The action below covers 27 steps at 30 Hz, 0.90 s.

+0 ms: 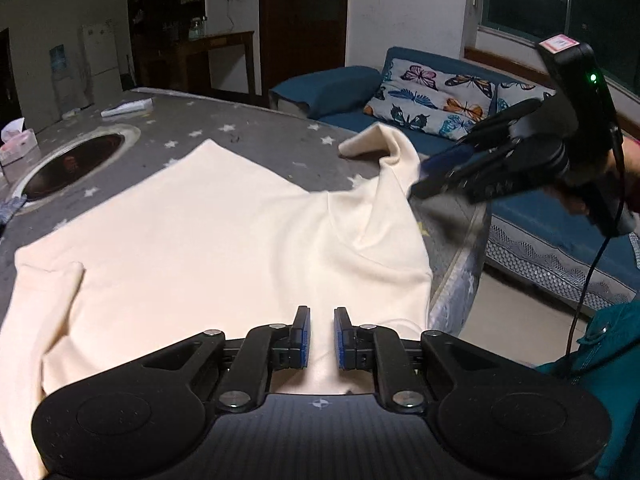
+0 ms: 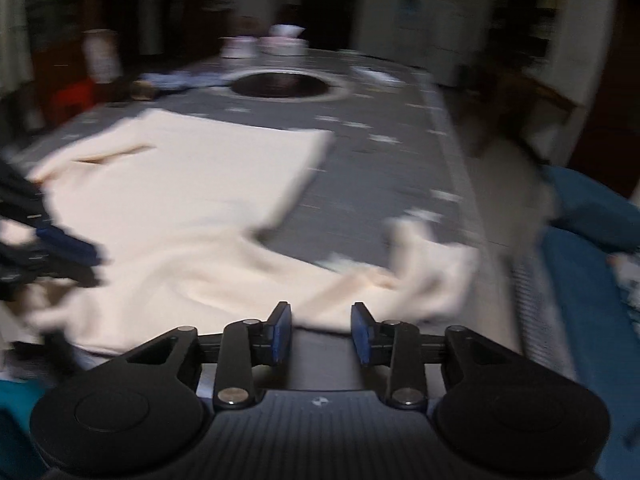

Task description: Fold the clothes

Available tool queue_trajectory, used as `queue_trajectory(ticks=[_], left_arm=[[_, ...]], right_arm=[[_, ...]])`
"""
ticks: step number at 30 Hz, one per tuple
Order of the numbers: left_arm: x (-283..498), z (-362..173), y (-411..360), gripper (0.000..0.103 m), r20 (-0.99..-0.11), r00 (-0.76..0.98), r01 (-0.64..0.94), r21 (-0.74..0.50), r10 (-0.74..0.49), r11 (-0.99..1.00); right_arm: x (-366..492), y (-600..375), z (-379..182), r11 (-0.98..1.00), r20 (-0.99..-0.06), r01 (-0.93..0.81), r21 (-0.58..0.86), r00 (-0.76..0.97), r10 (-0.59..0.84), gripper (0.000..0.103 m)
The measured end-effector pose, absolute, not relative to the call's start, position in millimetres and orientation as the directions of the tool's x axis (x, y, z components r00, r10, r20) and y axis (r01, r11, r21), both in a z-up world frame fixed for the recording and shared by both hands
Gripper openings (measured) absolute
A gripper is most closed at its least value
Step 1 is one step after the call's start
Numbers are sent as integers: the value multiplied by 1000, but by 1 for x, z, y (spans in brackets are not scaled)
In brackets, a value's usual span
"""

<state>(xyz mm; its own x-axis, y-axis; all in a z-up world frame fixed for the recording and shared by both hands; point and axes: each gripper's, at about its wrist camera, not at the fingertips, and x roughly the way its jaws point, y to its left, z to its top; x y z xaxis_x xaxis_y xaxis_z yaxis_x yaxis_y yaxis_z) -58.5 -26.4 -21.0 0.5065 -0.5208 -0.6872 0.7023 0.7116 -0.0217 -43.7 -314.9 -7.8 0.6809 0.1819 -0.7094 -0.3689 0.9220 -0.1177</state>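
A cream garment [image 1: 208, 232] lies spread on the grey star-patterned table [image 1: 256, 128], its near hem at the table edge. My left gripper [image 1: 322, 316] hovers low over that near part, jaws a narrow gap apart, cloth showing beneath them and nothing pinched. One sleeve [image 1: 384, 140] stands rumpled at the table's right edge. My right gripper [image 1: 420, 178] is beside that sleeve. In the blurred right wrist view the right gripper [image 2: 322, 316] is open and empty, the garment [image 2: 180, 184] and crumpled sleeve [image 2: 424, 264] just beyond its tips. The left gripper [image 2: 86, 258] shows at the left.
A round dark opening [image 1: 76, 160] sits in the table further back, with a tissue box [image 1: 18, 140] at the far left. A blue sofa [image 1: 340, 88] with butterfly cushions [image 1: 436, 100] stands past the table's right edge. The person's teal clothing [image 1: 600, 360] is at lower right.
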Motion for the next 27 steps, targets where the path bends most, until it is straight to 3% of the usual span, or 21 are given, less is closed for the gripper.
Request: queue_trajectory(ticks=[2, 7, 11, 13, 14, 16, 20, 27], left_arm=[[-59, -23, -25, 15, -687, 504, 700, -29, -523, 713], [-60, -22, -25, 16, -688, 505, 695, -34, -521, 718], [-62, -22, -24, 18, -686, 513, 682, -40, -516, 731], [-63, -22, -24, 19, -685, 517, 679, -38, -514, 733], [-64, -22, -24, 19, -685, 518, 678, -37, -513, 734], [-64, -22, -23, 20, -684, 517, 678, -40, -515, 734], [-61, -22, -22, 21, -683, 511, 685, -42, -522, 727], [-61, -23, -22, 23, -681, 510, 689, -42, -526, 723]], right_arm=[[-47, -330, -7, 946, -701, -292, -139, 704, 115, 35], [-35, -335, 4, 952, -638, -273, -135, 759, 128, 45], [-3, -328, 3, 949, -611, -280, -147, 780, 136, 45], [12, -326, -4, 941, -629, -277, -195, 772, 96, 39], [16, -325, -8, 935, -633, -275, -226, 770, 74, 27], [16, -326, -11, 921, -624, -255, -294, 781, 17, 17], [-8, -342, -11, 919, -595, -147, -365, 796, -109, 17], [-39, -390, -14, 941, -601, 58, -333, 756, -260, 19]])
